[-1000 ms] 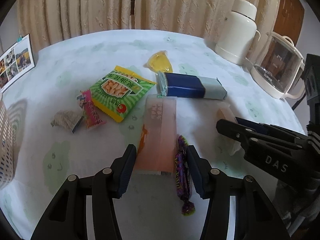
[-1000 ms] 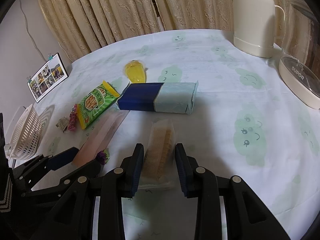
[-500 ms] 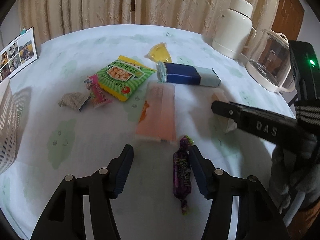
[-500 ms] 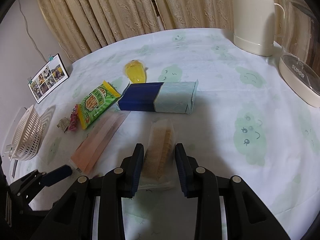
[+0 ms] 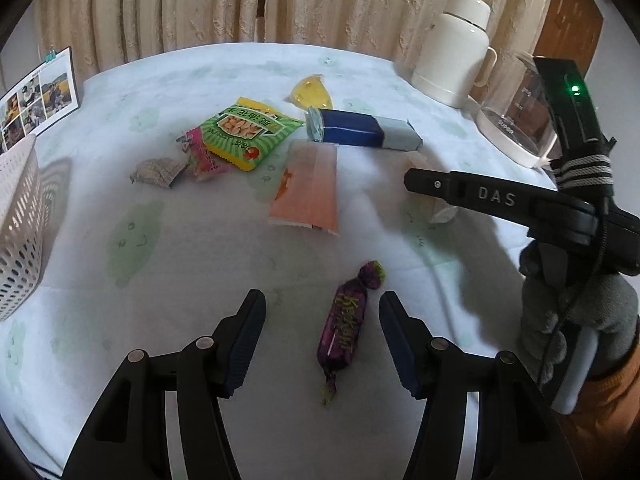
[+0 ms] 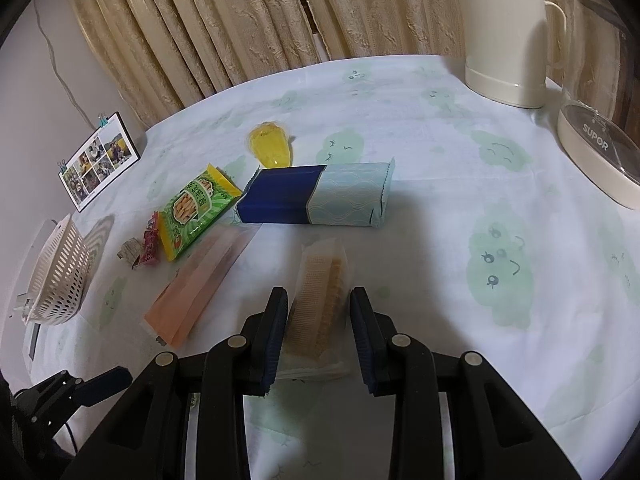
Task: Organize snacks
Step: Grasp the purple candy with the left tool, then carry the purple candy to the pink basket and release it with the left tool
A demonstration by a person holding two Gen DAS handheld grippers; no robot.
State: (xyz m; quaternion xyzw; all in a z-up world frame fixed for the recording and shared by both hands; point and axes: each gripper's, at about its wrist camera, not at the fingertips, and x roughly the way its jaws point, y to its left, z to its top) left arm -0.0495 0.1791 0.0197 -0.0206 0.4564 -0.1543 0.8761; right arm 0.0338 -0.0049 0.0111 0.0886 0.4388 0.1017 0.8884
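My left gripper (image 5: 321,304) is open just above the table, with a purple wrapped candy (image 5: 345,327) lying between its fingers, closer to the right one. Beyond it lie an orange-pink packet (image 5: 307,186), a green snack bag (image 5: 244,133), a pink candy (image 5: 203,155), a crumpled wrapper (image 5: 157,170), a blue-and-pale pack (image 5: 362,131) and a yellow jelly cup (image 5: 311,92). My right gripper (image 6: 319,301) is narrowed onto a clear wafer packet (image 6: 323,294) that rests on the table. The wrapper's sides meet both pads.
A white perforated basket (image 5: 18,236) stands at the left edge, also seen as the basket (image 6: 60,276) in the right wrist view. A cream thermos (image 6: 506,32), a glass kettle (image 6: 596,148) and a photo frame (image 6: 98,162) stand around the table rim. A gloved hand (image 5: 576,320) holds the right gripper.
My left gripper has drawn back from the orange-pink packet, so the purple candy now lies between its fingers. The right gripper has stayed on the wafer packet.
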